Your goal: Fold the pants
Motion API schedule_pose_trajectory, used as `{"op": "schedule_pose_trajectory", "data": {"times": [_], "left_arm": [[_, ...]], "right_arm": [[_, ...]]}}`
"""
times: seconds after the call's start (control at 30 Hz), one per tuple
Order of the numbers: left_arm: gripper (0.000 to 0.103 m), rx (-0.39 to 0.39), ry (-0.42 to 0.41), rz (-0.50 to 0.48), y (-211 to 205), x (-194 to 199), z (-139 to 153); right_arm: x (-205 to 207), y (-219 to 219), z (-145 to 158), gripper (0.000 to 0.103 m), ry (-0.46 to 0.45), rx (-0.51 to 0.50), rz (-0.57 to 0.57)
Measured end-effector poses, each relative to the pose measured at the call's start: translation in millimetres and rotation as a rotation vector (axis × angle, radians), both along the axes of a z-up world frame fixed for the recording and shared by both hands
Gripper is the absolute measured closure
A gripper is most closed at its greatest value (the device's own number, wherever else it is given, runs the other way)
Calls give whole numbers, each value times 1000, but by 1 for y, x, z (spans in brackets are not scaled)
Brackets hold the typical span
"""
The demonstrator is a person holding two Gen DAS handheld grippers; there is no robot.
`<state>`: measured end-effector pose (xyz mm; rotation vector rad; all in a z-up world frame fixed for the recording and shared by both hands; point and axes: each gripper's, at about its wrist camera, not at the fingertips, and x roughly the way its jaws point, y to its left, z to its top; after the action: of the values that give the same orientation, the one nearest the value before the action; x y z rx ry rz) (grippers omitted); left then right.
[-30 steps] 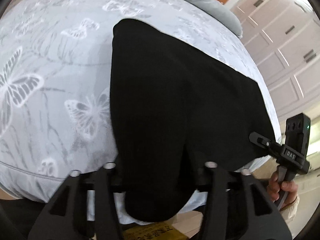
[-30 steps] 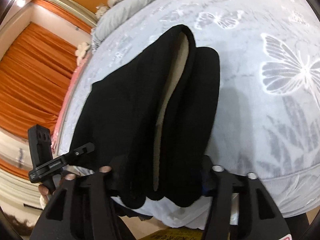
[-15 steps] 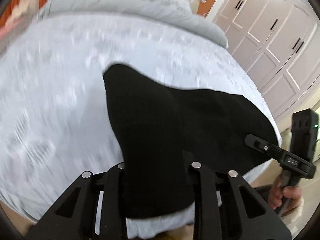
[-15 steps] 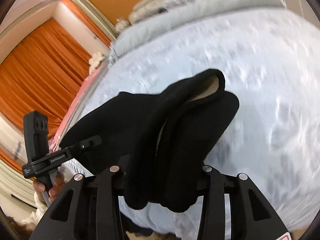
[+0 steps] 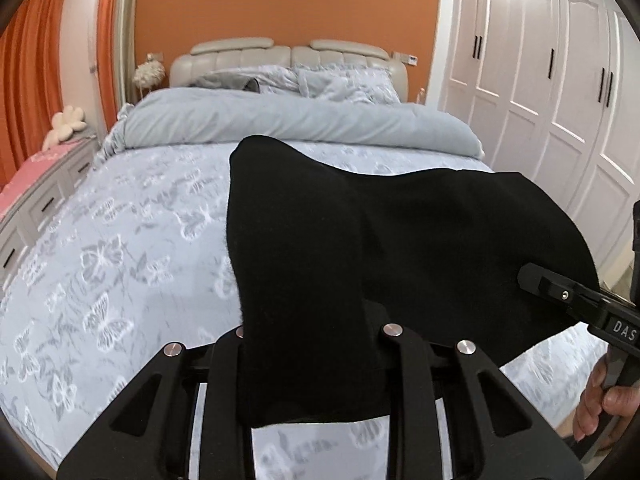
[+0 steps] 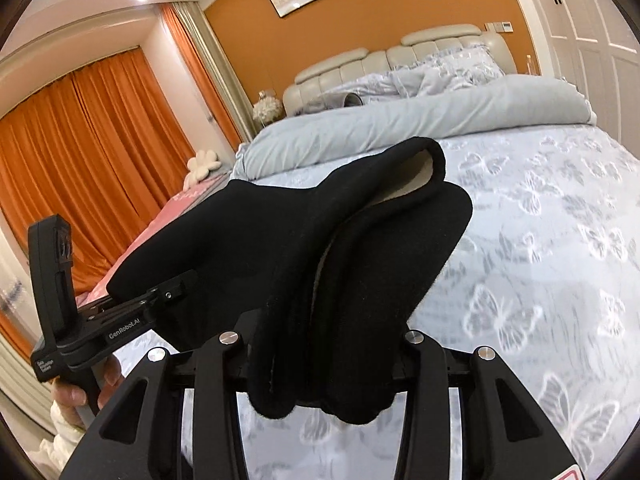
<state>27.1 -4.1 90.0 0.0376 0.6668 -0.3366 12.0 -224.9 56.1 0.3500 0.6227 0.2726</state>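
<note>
Left wrist view: pants are clamped between the left gripper fingers.
Right wrist view: pants are pinched by the right gripper.
Pants place: held above the bed.

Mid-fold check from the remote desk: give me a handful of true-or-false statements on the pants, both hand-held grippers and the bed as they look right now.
1. The black pants are clamped by both hand-held grippers. True: the left hand-held gripper and the right hand-held gripper each pinch an end.
2. The pants lie flat on the bed. False: they hang raised between the grippers above the butterfly-print bedspread.
3. A pale lining shows inside the pants in the right wrist view. True.
4. The wardrobe doors stand open. False: they are closed.
5. The curtains are blue. False: they are orange.
</note>
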Motion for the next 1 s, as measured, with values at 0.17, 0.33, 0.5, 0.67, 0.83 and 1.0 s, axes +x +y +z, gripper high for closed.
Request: {"op": "schedule_pose_trajectory", "data": {"times": [0.17,0.33,0.5,0.67,0.83,1.0], "left_arm": [[78,36,-45,45,-9,23,-5],[78,71,-69,62,-20,47,-12],[78,89,-72,72,-24,75,-24],[78,94,-77,75,-26,103,-36],[78,75,-84,70,-27,125,-50],[78,53,-59,64,-29,147,-68]], "right_arm": [[32,-5,-2,65,-30,21,-21],[57,-9,-13,65,-54,33,-47],[79,-8,-21,65,-68,36,-67],[104,-8,-31,65,-76,35,-85],[124,-13,-45,64,-75,61,-107],[145,-24,-67,64,-50,97,-120]]}}
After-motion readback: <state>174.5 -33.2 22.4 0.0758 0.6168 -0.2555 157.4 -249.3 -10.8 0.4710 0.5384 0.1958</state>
